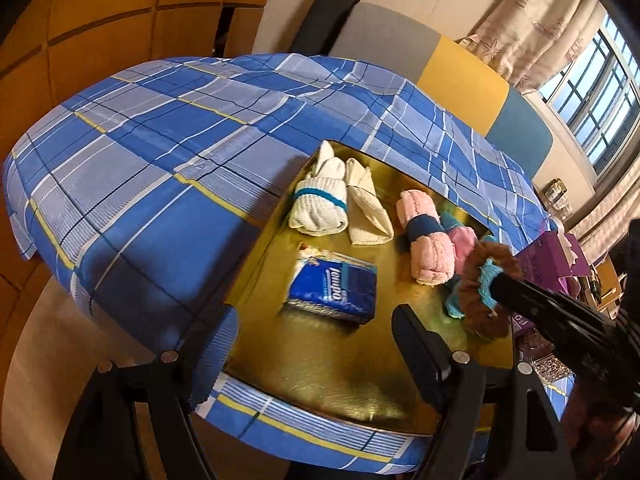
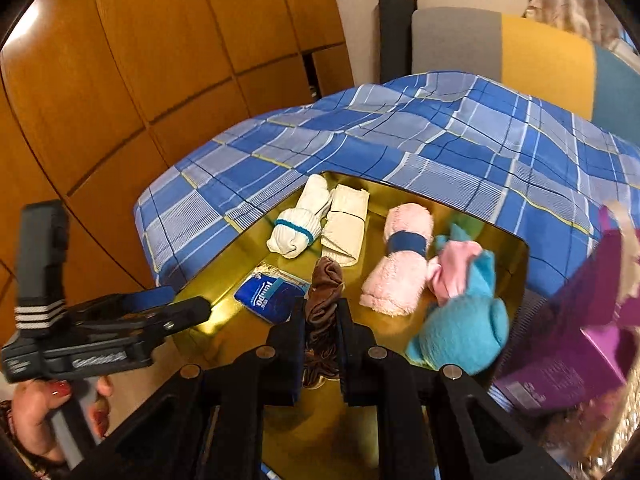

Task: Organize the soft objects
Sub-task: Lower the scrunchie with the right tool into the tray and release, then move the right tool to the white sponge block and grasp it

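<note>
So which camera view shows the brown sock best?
The right wrist view: the brown sock hangs centred between the right gripper's shut jaws. The left wrist view shows it bunched at the frame edge, over blue cloth.

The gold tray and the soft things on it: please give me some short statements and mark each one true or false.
1. The right gripper has its fingers closed on a brown sock. True.
2. The left gripper holds the tissue pack. False: its fingers are open and empty; the pack lies on the gold tray.
3. The white sock roll has a teal band. True.
4. The pink towel roll lies on the plaid blanket. False: it lies on the tray.
5. The tissue pack is red. False: it is blue.
</note>
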`<state>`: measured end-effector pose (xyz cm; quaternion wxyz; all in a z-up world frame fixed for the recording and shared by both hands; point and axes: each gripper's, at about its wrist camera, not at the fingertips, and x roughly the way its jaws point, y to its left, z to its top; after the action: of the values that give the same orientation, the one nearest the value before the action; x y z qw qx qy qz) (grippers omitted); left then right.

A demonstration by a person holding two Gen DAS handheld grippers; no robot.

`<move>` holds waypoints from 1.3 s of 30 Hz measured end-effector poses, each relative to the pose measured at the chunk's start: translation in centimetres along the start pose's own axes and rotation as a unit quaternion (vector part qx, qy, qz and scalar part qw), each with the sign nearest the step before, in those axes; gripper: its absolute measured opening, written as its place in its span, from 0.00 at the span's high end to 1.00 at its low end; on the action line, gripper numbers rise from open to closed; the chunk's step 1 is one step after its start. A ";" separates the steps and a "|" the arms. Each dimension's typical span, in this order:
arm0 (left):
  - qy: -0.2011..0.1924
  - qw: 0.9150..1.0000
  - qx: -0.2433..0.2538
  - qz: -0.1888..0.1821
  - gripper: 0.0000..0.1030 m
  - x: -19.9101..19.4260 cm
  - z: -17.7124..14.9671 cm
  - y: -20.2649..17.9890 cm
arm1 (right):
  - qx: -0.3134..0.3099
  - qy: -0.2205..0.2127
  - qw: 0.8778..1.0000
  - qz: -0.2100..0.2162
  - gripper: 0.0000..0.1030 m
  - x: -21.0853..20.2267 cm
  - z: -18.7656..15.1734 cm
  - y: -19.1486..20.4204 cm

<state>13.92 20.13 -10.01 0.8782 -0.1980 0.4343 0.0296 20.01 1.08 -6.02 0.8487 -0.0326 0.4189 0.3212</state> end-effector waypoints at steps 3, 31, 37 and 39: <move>0.000 1.000 -0.008 0.002 0.22 -0.2 -0.2 0.8 | -0.008 0.007 1.000 -0.006 0.86 1.3 0.6 0.3; -0.004 1.000 0.003 -0.017 0.22 -0.8 -0.8 -0.7 | -0.023 -0.009 0.999 -0.037 0.39 -2.1 -1.6 1.2; 0.006 0.999 0.020 -0.030 0.22 -0.3 -1.2 -2.3 | -0.012 -0.027 0.999 -0.038 0.39 -5.1 -2.5 0.9; 0.007 0.999 0.027 -0.037 0.22 -0.3 -1.4 -3.0 | -0.015 -0.034 0.998 -0.046 0.39 -6.2 -2.9 0.8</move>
<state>13.37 16.86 -9.59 0.8809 -0.1902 0.4332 -0.0157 14.82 -2.46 -3.22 0.8756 -0.0536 0.3830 0.2895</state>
